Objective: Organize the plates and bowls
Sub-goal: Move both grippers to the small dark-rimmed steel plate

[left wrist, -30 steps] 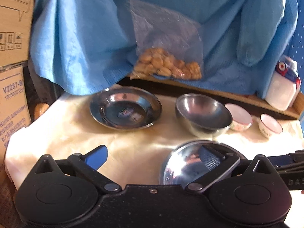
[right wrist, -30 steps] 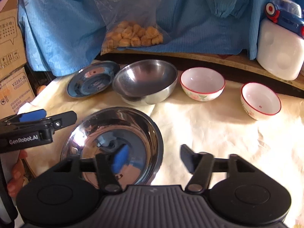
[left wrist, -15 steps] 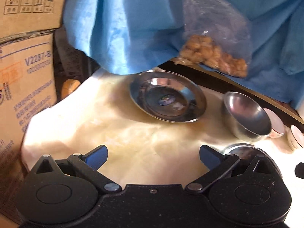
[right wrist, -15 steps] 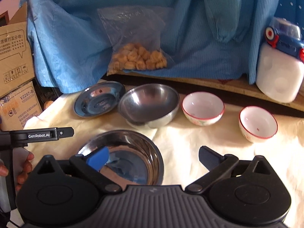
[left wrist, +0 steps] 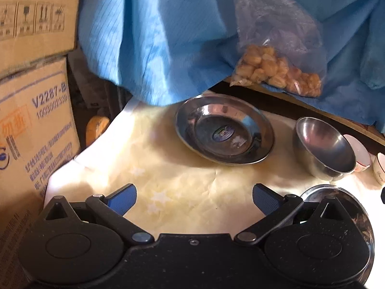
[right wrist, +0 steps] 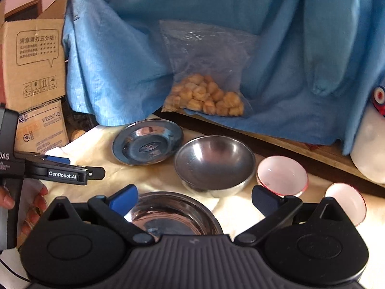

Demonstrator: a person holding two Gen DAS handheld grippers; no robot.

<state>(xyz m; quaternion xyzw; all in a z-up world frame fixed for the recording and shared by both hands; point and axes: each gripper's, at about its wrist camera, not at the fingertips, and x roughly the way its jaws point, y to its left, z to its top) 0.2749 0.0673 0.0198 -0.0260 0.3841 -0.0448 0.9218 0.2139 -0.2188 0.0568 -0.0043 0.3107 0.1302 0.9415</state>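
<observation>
Plates and bowls, left to right on your cream cloth (right wrist: 101,144): steel plate (right wrist: 147,141), steel bowl (right wrist: 214,162), two white bowls (right wrist: 281,174) (right wrist: 346,200); second steel plate (right wrist: 173,213) nearest you. Your left gripper (left wrist: 193,198) gapes, holding nothing; your right gripper (right wrist: 194,198) likewise, spread above that near plate.

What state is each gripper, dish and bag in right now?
left gripper: open, empty
right gripper: open, empty
steel plate: upright, empty
steel bowl: upright, empty
near steel bowl: upright, empty
two ceramic bowls: upright, empty
plastic bag: holding snacks
</observation>
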